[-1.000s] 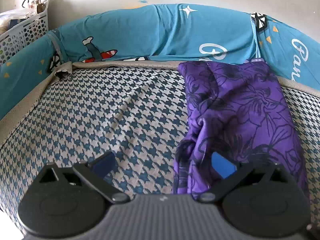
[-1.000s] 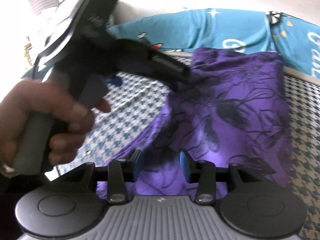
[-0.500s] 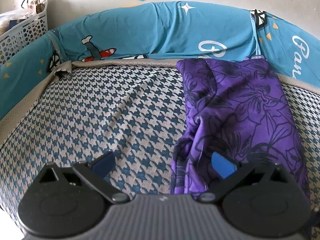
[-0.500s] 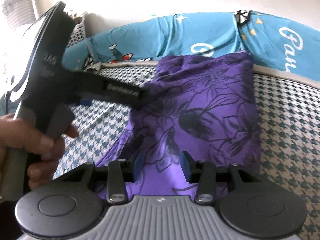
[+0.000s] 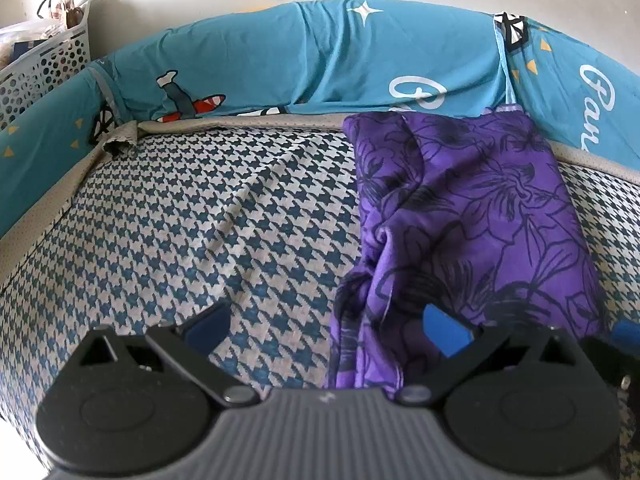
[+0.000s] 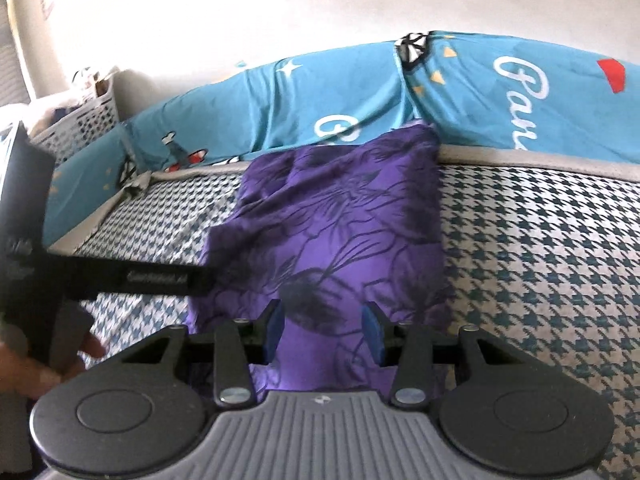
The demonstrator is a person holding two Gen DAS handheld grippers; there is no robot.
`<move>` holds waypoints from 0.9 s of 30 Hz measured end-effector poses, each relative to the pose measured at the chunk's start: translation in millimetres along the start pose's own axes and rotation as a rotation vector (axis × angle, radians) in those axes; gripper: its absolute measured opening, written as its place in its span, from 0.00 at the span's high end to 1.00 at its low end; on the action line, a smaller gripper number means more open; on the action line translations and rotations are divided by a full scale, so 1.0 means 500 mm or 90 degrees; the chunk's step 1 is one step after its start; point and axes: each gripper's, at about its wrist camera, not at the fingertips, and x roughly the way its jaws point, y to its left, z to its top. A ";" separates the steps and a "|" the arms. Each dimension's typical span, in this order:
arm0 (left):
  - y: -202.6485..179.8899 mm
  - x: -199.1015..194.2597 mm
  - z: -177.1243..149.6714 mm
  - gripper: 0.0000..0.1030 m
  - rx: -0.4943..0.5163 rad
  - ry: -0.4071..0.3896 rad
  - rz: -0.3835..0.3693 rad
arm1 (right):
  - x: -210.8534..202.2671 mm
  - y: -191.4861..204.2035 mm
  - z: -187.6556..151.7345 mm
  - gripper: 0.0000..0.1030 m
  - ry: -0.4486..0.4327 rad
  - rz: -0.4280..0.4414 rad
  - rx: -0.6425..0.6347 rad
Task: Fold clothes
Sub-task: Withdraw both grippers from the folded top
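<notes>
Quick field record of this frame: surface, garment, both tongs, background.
surface: houndstooth-patterned mattress, blue and white
garment: purple floral cloth, laid in a long strip, its near left edge bunched
left tongs: open, the cloth's near edge between the fingers, pads not pressing on it
right tongs: open over the cloth's near end, nothing gripped
background: teal printed bumper along the far edge; white perforated basket at far left
</notes>
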 end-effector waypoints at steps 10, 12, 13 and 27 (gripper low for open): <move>-0.002 0.000 0.003 0.00 0.001 -0.004 -0.006 | 0.025 -0.036 0.033 0.59 -0.019 -0.021 0.005; -0.004 0.001 0.004 0.00 0.001 -0.003 -0.005 | 0.032 -0.045 0.042 0.59 -0.023 -0.024 0.009; -0.005 0.002 0.005 0.00 0.001 -0.003 -0.005 | 0.036 -0.049 0.048 0.59 -0.025 -0.025 0.009; -0.018 0.026 0.012 0.00 0.003 0.014 0.010 | 0.124 -0.141 0.120 0.52 -0.032 -0.001 0.085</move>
